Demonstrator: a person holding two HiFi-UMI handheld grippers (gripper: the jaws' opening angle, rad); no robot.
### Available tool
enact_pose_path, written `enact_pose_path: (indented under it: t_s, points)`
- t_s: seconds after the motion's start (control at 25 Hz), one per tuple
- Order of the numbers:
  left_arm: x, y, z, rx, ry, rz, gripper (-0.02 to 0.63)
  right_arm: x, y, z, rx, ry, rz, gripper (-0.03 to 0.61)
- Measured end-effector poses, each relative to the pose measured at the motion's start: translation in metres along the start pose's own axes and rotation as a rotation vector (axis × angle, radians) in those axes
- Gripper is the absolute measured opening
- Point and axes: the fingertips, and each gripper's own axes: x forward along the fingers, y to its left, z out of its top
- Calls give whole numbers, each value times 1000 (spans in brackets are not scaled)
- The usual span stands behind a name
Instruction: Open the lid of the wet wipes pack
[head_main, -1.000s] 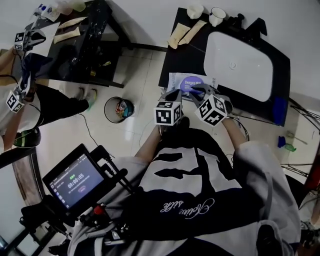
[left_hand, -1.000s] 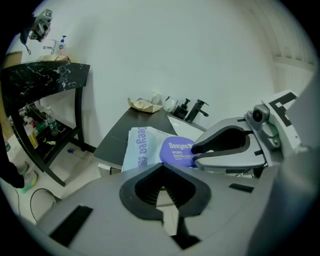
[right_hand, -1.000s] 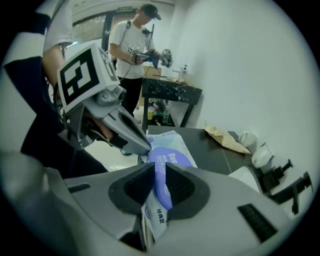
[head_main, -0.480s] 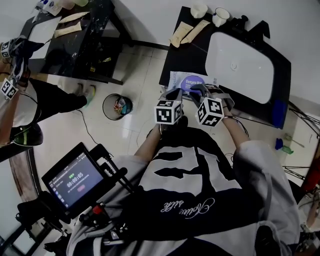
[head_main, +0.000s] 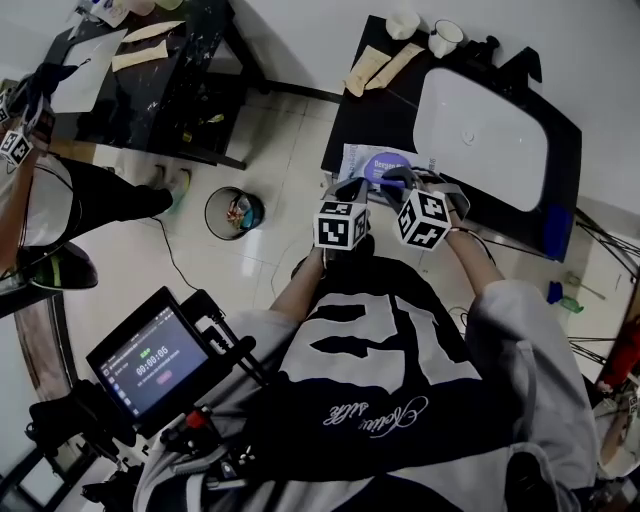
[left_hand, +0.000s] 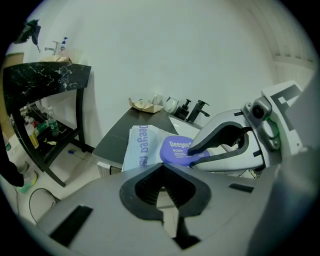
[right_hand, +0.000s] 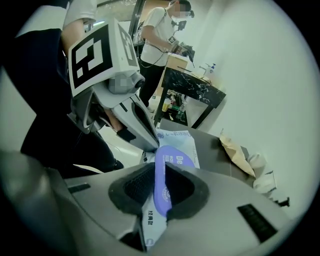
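Note:
A pale blue wet wipes pack (head_main: 362, 158) with a round purple lid (head_main: 386, 166) lies on the dark counter (head_main: 350, 120) left of the sink. My left gripper (head_main: 352, 188) sits at the pack's near edge with its jaws closed; the pinch itself is hidden. In the left gripper view the pack (left_hand: 141, 145) and lid (left_hand: 175, 147) lie just past my left gripper (left_hand: 164, 197). My right gripper (right_hand: 159, 192) is shut on the rim of the lid (right_hand: 161, 172), which shows edge-on between the pads. The pack (right_hand: 177, 142) stretches beyond it.
A white sink (head_main: 480, 135) takes up the counter's right part, with a black faucet (left_hand: 197, 110), mugs (head_main: 443, 38) and crumpled brown paper (head_main: 375, 65) at the back. A waste bin (head_main: 236, 213) stands on the floor. Another person (head_main: 40, 190) works at a black table (head_main: 150, 90).
Both grippers stay at the pack, shifted only slightly. The person at the far left has moved their grippers up and away.

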Motion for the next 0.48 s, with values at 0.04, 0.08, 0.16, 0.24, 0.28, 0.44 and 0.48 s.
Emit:
enact_pose_path:
  t_s: [0.04, 0.08, 0.16, 0.24, 0.28, 0.44, 0.48]
  points:
    - [1, 0, 0, -9, -1, -3, -2, 0, -1, 0, 6, -8, -4, 63]
    - [1, 0, 0, -16, -1, -7, -2, -1, -2, 0, 17, -16, -8, 63]
    - [2, 0, 1, -13, 1, -10, -2, -2, -4, 0, 40, -28, -14, 63]
    - [2, -1, 0, 2, 5, -9, -2, -3, -5, 0, 59, -37, -12, 63]
    - [2, -1, 0, 6, 6, -9, -2, -3, -5, 0, 68, -42, -9, 63]
    - [3, -1, -1, 23, 6, -12, -2, -11, -11, 7, 124, -103, -12, 61]
    - [2, -1, -1, 28, 3, -12, -2, -14, -13, 10, 146, -121, -9, 60]
